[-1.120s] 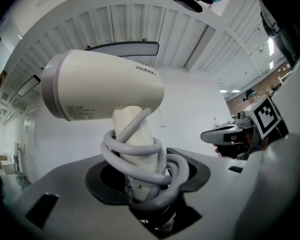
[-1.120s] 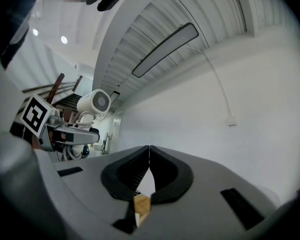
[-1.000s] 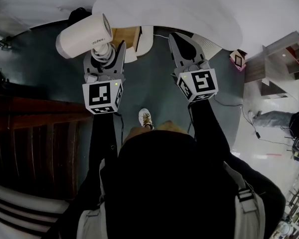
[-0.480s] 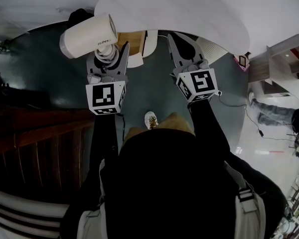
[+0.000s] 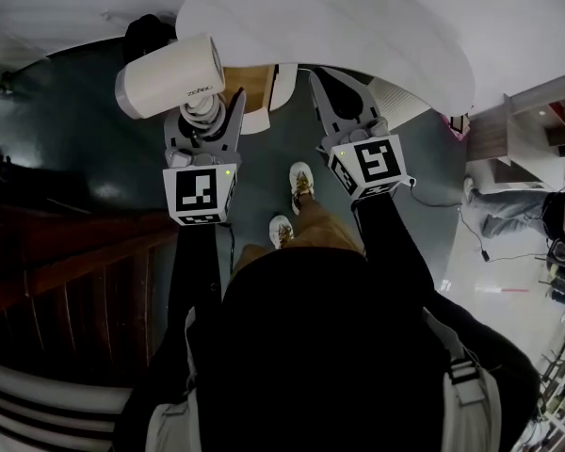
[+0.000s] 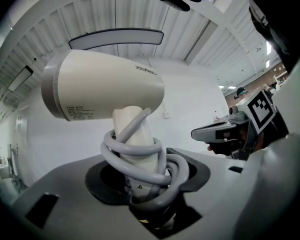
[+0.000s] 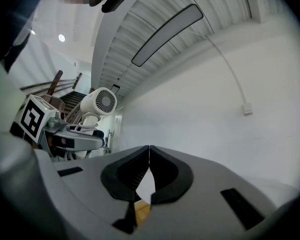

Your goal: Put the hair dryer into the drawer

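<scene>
A cream hair dryer (image 5: 169,75) with its grey cord wound round the handle stands upright in my left gripper (image 5: 205,113). In the left gripper view the jaws are shut on the corded handle (image 6: 137,149), with the barrel (image 6: 105,91) above them. My right gripper (image 5: 324,73) is held level beside it, shut with nothing between its fingers; its closed tips (image 7: 149,158) face a white wall. Ahead and below, under the round white table (image 5: 358,26), an open drawer (image 5: 250,83) shows a wooden inside and a white front. The right gripper view also catches the dryer (image 7: 100,101).
Dark wooden stairs (image 5: 75,271) run along the left. A white shelf unit (image 5: 537,111) stands at the right, with a cable (image 5: 480,243) on the floor near it. My shoes (image 5: 301,182) are on the dark floor. A black object (image 5: 151,36) sits beside the table.
Both grippers have moved forward towards the table and drawer, the dryer still gripped. One shoe has stepped ahead between the grippers.
</scene>
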`<state>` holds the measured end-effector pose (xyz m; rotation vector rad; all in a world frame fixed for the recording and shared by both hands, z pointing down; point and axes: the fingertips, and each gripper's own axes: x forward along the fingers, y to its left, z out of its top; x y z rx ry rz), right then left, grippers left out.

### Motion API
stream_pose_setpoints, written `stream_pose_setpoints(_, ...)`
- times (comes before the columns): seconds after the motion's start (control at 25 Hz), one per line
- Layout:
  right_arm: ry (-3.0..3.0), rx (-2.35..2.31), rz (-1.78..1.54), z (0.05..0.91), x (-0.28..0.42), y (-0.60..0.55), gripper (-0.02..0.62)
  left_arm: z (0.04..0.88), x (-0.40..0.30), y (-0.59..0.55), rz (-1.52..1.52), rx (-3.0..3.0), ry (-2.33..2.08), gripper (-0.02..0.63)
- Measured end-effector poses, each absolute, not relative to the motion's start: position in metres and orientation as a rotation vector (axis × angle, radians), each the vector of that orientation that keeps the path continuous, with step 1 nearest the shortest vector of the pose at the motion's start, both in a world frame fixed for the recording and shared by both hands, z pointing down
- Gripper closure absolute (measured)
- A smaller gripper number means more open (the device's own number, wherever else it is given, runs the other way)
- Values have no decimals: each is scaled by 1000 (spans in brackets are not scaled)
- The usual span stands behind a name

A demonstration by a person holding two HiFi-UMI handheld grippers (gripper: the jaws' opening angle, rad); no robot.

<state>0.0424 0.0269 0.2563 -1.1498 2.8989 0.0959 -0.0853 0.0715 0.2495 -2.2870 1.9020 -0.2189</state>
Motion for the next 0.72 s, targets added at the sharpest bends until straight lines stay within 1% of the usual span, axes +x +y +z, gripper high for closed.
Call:
stream_pose_setpoints(0.32, 2922, -1073, 59, 270, 10, -33, 569, 269, -114, 36, -296, -2258, 1935, 364)
stream_pose_setpoints(0.56, 2963, -972, 27, 277, -30, -107, 569, 280, -143, -27, -345, -2217, 2002, 364)
stream_pose_setpoints(0.72, 2973, -917, 26, 276, -50, -135, 569, 285, -157, -49, -362, -2200, 2026, 364)
